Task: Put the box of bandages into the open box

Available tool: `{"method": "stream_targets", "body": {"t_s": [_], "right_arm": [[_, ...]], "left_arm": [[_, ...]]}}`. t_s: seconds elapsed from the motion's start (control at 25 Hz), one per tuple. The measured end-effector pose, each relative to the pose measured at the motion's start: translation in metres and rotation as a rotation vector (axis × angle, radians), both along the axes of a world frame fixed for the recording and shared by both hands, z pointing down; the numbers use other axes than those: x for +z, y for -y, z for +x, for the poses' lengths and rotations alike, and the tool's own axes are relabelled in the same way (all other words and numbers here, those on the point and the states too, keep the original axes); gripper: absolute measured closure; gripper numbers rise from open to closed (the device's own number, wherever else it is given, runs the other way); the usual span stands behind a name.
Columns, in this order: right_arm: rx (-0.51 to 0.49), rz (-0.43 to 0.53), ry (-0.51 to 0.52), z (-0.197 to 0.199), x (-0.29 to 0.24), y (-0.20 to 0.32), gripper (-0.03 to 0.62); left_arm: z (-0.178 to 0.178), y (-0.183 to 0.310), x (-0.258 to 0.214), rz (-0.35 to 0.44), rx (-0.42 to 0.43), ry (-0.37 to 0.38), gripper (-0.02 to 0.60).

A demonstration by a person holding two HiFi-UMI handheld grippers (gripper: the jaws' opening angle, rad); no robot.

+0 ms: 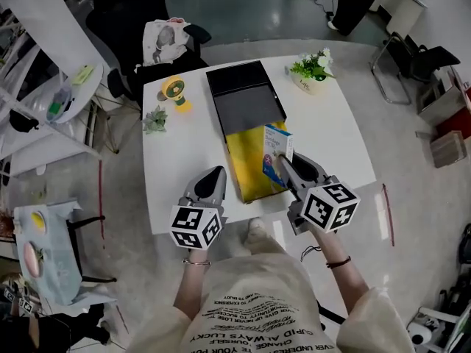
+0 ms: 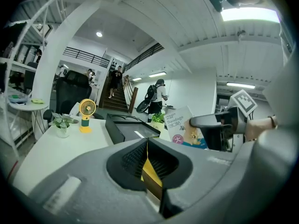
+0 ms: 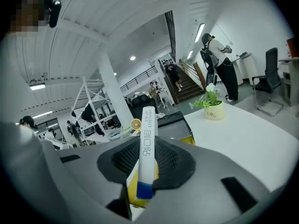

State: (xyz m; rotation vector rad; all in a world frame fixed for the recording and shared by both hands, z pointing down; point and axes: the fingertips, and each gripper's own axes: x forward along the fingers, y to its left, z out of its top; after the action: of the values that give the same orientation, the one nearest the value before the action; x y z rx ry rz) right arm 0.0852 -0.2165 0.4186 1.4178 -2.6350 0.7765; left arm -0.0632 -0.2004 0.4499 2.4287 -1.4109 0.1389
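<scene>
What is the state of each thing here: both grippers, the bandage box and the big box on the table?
left gripper: shut, holding nothing.
right gripper: shut on the bandage box.
bandage box: upright, clamped between the jaws.
open box: lid open, yellow inside showing.

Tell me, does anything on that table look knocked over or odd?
Nothing stands out. The yellow fan, the potted plant and the small plant stand upright; the right gripper holds the bandage box upright at the open box's right edge.
</scene>
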Motion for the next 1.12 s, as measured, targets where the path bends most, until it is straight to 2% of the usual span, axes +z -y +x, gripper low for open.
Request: {"method": "stream_targets", "body": {"t_s": [0.52,0.76,0.96,1.12], "right_arm": [[-0.232,-0.331,0.040,-0.024,0.066,0.040,0.502],[-0.288,-0.457,0.059,-0.030,0.086,0.048,0.502],[-0.296,-0.586,0.152,-0.035,0.099,0.052,0.502],[-0.297,-0.653,0.188,-0.035,0.108,0.053,0.502]], "left_arm": [[-0.001,0.033,0.047,-0.134,-0.120,-0.012,0.558],[0.000,0.042,0.060,-0.165,-0.155,-0.029,0.558],[0.002,0.044,0.068,-0.184,-0.149,-0.027,0.558],[0.000,0.044,0.074,-0.209,-0.148,-0.024,0.558]]}}
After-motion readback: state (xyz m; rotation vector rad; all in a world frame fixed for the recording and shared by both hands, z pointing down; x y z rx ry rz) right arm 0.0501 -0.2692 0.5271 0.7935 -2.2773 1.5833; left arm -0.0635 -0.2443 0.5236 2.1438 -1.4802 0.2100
